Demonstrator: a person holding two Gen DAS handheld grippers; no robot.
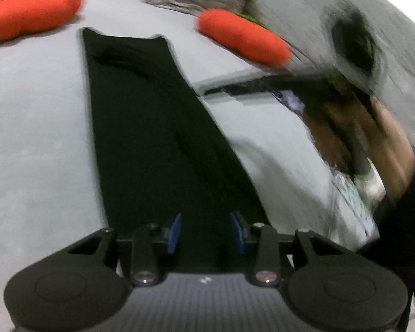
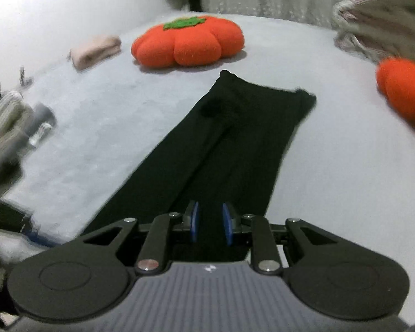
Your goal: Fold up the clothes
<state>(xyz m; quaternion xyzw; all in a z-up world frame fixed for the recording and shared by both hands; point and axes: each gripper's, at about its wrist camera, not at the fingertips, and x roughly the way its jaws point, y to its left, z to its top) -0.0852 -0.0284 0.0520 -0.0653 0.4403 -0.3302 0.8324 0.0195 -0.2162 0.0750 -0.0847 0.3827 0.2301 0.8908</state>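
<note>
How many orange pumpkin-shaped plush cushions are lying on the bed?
2. One orange pumpkin-shaped plush cushion lies beyond the far end of the black folded garment; the other cushion lies to its right, cut off by the image edge.

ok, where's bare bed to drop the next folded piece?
Free: the grey sheet between the black garment and the pink folded piece. Crowded: clothes pile and orange cushion far right, rolled items along the left edge.

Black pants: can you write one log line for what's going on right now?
step: fold | black pants flat, lengthwise on grey bed | left gripper open at near end | right gripper open at near end
</note>
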